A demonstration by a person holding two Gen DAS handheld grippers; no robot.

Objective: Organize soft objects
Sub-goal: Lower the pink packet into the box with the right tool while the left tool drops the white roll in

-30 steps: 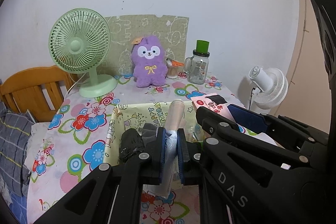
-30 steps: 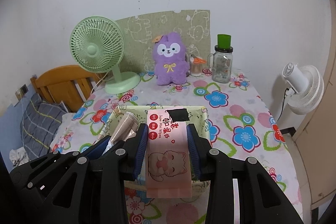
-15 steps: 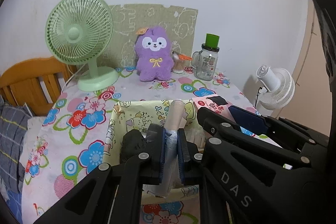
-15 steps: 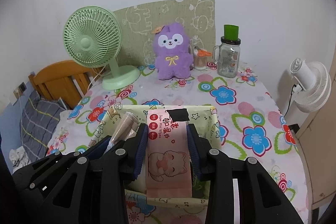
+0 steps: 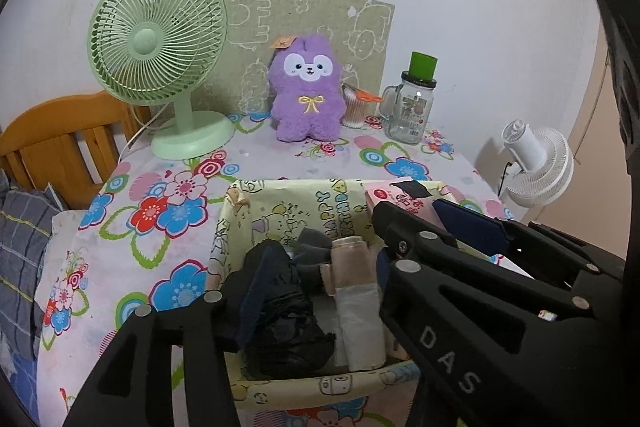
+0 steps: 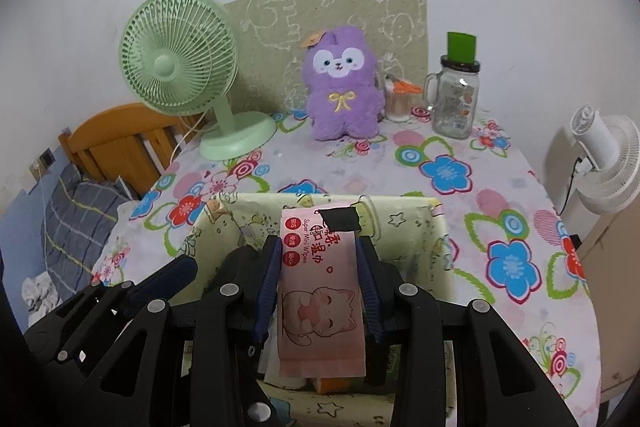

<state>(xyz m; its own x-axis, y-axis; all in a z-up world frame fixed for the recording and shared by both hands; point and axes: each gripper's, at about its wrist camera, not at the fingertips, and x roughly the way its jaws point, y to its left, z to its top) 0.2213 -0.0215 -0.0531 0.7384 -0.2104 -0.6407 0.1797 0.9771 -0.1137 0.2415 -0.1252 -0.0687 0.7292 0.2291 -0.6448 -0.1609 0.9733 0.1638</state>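
a second ago the left gripper (image 5: 316,291) pinched the beige roll (image 5: 354,291) tight. its jaws have just been opening, and the roll now lies loose between the fingers, down in the box. both grippers have come lower over the box too.

the yellow box (image 5: 320,193) has cartoon pictures on its walls. inside, between the left fingers, lie the beige roll with its white wrap, a black bag (image 5: 286,323) and a grey sock (image 5: 314,253). the black bag sits just by the left finger. the roll sits nearer the right finger, and i cannot tell if it touches the pad. the left fingers stand about half way apart and grip nothing.

the right gripper (image 6: 318,279) squeezes the pink wipes pack (image 6: 320,291) from both sides. the pack stands up between the blue pads (image 6: 269,279), with its top past the fingertips and its bottom hanging over the box (image 6: 404,211). a black tape bit is on its top.

far past the fingers stand a purple plush toy (image 6: 342,87), a green fan (image 6: 180,67) and a glass jar (image 6: 456,99) on the flowery cloth (image 6: 460,171).
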